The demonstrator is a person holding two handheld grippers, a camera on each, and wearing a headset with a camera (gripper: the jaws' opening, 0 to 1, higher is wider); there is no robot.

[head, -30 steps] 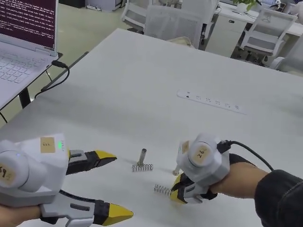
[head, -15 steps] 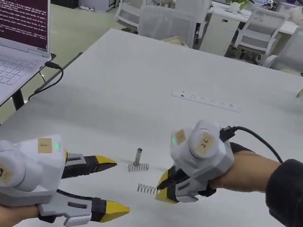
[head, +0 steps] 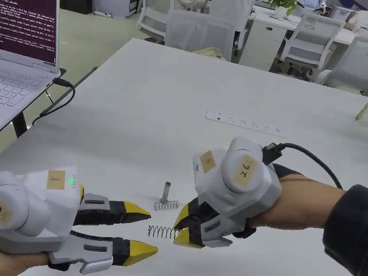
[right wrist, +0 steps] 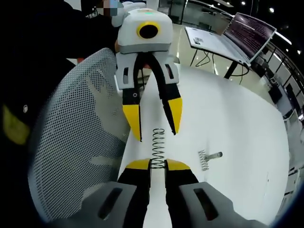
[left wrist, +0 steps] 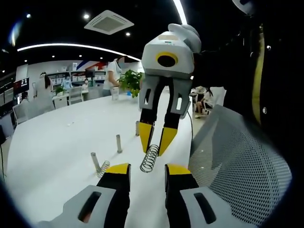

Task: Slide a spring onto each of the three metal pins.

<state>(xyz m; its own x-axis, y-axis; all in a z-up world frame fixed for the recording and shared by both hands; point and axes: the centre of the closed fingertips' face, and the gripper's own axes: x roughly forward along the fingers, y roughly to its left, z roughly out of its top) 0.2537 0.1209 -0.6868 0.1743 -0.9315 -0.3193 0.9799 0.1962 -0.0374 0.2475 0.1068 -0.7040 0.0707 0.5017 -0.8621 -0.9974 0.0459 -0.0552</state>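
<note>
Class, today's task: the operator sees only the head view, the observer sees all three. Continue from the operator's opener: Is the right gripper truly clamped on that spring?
Observer: Yes. In the right gripper view the right gripper is shut on the held spring's near end.
Operator: I see one pin. Others?
Observer: The left gripper view shows a second pin, bare, beyond the first pin.
Operator: What's on the person's side of the table?
Observer: A mesh chair back, close to the table edge.
</note>
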